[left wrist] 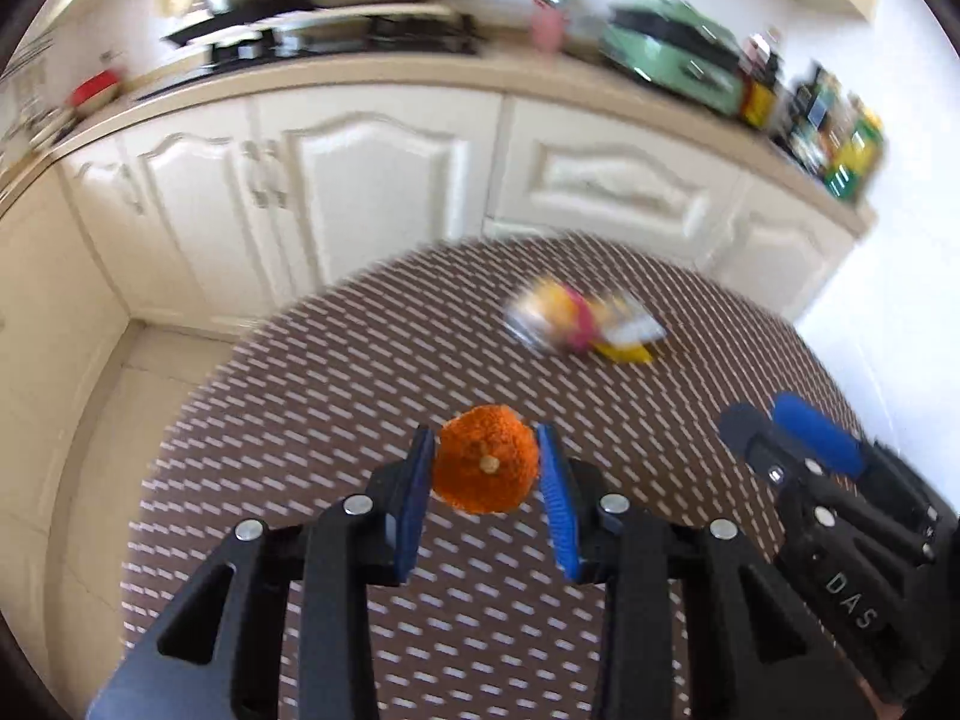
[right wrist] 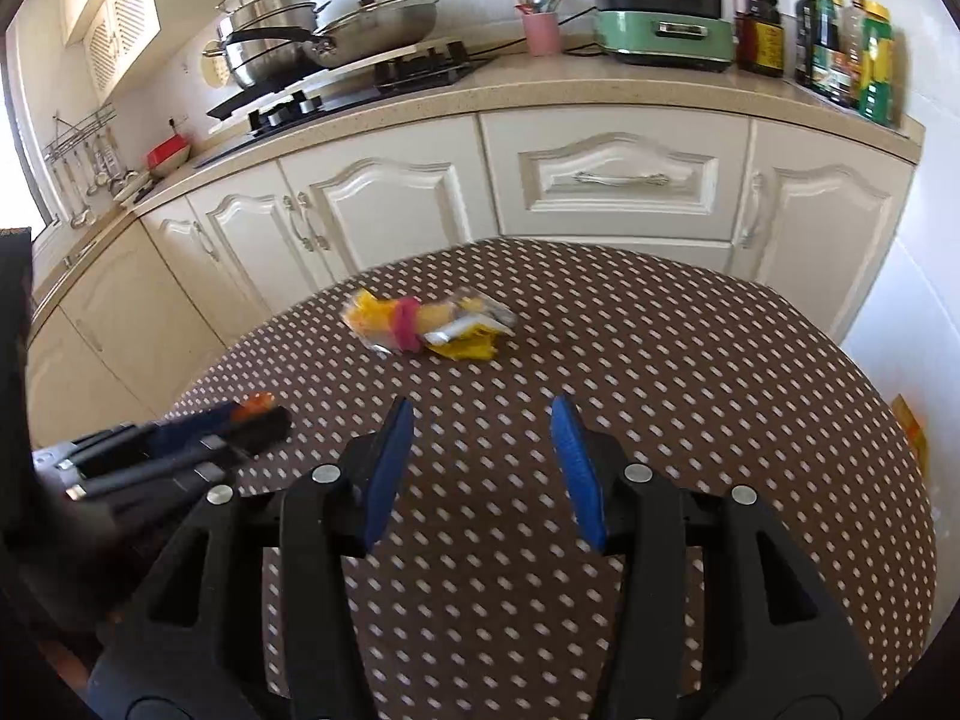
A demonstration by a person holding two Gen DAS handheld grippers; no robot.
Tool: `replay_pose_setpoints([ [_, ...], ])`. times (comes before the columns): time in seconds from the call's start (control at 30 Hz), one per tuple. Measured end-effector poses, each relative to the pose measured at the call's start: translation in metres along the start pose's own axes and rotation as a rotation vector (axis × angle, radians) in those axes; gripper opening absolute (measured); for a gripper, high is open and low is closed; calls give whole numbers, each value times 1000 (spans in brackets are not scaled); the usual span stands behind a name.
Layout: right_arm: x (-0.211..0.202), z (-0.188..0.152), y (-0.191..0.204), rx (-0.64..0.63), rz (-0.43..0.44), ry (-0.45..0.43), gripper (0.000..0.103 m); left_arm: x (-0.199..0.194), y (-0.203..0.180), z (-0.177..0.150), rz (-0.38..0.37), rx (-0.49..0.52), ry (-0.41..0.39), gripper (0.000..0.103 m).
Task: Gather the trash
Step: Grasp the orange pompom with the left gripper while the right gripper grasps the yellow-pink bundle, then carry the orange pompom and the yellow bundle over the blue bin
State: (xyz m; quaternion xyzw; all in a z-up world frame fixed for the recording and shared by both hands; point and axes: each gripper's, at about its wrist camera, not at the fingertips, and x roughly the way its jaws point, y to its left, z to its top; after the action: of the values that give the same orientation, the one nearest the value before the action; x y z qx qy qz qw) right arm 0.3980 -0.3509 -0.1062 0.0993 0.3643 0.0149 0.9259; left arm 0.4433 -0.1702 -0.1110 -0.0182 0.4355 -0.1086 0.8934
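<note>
The likeliest slip is the round orange piece of peel with a pale stem nub (left wrist: 486, 459) squirting out: it is thin and curved, the left gripper (left wrist: 487, 450) has its blue-padded fingers (left wrist: 555, 492) bearing only on its two edges, and a pinch that is off-centre could let it pop free onto the brown cloth-covered table with pale dashes (right wrist: 660, 360) or the floor. Those left fingers are drawn fairly narrow, one pad against each side of the peel, which appears to be clamped, though whether it rests on the table or is clear of it I cannot tell. A second risk is the two tools knocking together, since the right gripper (right wrist: 483, 420) works just beside the left, at about 3 o'clock from it in the left wrist view. The right fingers (right wrist: 576, 468) stand moderately apart with only bare cloth between them, touching nothing. The crumpled yellow and clear plastic wrapper with a pink band (right wrist: 429, 324) lies uncollected at about 11 o'clock beyond them, toward the table's far edge.
</note>
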Motion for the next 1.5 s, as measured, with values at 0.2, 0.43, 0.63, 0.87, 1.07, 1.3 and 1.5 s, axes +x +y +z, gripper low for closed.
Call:
replay_pose_setpoints([
  [0.2, 29, 21, 31, -39, 39, 6, 49, 6, 37, 20, 31, -71, -17, 34],
  [0.43, 78, 41, 70, -120, 13, 27, 49, 18, 75, 37, 64, -127, -23, 34],
  [0.63, 116, 43, 80, -204, -107, 53, 35, 39, 93, 39, 42, -149, 19, 34],
  [0.87, 98, 37, 86, -219, -99, 40, 23, 23, 101, 29, 17, -145, 7, 34],
  [1.07, 59, 25, 134, -249, 17, 8, 23, -24, 136, 4, 10, -180, -39, 34],
  [1.3, 17, -9, 228, -315, 197, 11, 23, -86, 207, -43, 60, -265, -81, 34],
  [1.5, -3, -52, 319, -391, 323, 30, 23, -135, 286, -96, 129, -370, -103, 34],
])
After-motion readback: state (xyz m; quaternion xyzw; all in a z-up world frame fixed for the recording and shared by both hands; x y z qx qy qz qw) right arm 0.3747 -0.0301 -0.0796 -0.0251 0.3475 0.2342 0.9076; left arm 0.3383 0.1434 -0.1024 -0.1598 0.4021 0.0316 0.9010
